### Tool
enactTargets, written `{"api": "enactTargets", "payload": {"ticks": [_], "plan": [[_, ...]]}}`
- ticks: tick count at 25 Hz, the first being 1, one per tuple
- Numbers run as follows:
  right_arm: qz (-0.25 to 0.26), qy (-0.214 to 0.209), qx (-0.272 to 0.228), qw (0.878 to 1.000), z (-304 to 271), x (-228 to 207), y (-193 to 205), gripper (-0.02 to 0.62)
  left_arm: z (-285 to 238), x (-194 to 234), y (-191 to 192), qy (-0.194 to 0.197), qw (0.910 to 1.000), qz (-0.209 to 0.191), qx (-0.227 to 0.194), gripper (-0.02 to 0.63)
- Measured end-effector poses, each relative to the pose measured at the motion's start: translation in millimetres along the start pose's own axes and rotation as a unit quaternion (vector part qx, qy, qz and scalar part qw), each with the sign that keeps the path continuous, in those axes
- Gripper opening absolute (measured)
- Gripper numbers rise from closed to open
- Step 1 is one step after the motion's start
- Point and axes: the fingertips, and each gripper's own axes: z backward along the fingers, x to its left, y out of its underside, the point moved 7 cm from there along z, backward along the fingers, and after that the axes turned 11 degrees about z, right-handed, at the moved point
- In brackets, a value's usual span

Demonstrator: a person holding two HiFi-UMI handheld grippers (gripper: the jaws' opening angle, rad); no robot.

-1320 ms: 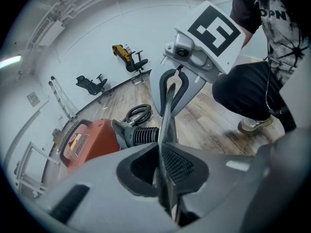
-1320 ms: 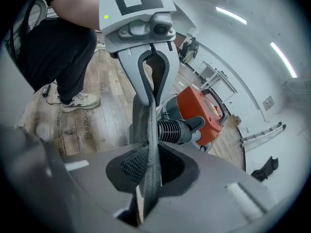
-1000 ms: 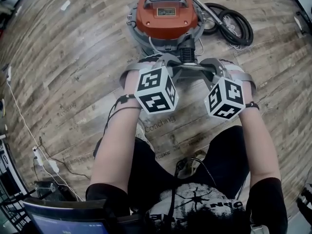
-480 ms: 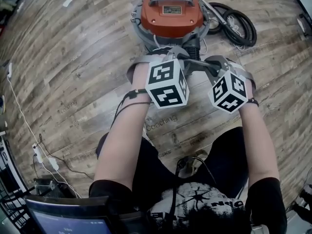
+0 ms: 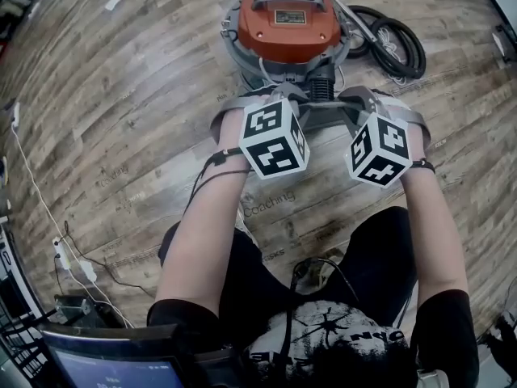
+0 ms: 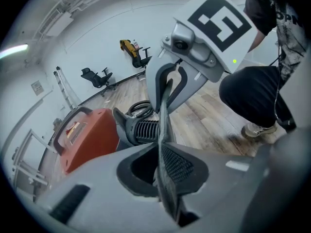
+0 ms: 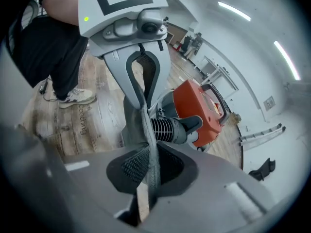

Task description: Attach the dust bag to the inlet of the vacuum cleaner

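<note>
While you hold the bag stretched between both hands, start at your left: the left claw (image 6: 163, 166) is clenched on a thin edge of the grey dust bag (image 5: 321, 116), with the fabric running straight between its pads. Only a narrow strip is pinched, so a sharp tug toward the machine could pull the cloth free on that side and let the opening sag. Moving to the middle, the bag hangs just in front of the ribbed black inlet (image 5: 321, 83) that sticks out of the orange vacuum cleaner (image 5: 284, 18) toward you on the wooden floor (image 5: 121, 95). From the head view the marker cubes cover much of that spot, so you cannot tell whether the bag's mouth is already around the inlet or only near it. That is the main risk: if you push forward without seeing the mouth, the fabric could fold against the ribs or catch on one side only. A hard push may also shift the vacuum cleaner across the floor instead of seating the bag. On your right, the right claw (image 7: 148, 171) has just been closing its jaws, and they are grasping the other edge of the dust bag, with the cloth clamped between the pads. If one hand leads the other, the opening will skew and go on crooked. Farther right, the coiled black hose (image 5: 392, 43) lies beside the machine, well clear of your hands for now.
</note>
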Motion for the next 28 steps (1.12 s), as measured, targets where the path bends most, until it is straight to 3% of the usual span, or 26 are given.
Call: {"api": "enactTargets", "payload": {"ticks": [5,13,19,28], "plan": [[0.046,-0.014,0.021,0.999,4,-2,-11,0.029,-6,-1,6,0.004,0.9999,0.007,0.006,0.026],[-0.044,-0.004,-0.012,0.999,0,5,12,0.028,-2,2,-13,-0.003,0.9998,-0.019,-0.004,0.031],[-0.095,-0.008,-0.001,0.995,-17,10,27,0.029,0,0,-35,-0.011,0.9993,-0.027,-0.025,0.035],[-0.062,0.010,0.009,0.998,-8,4,16,0.031,1,2,-20,-0.002,0.9996,0.005,-0.028,0.031]]}}
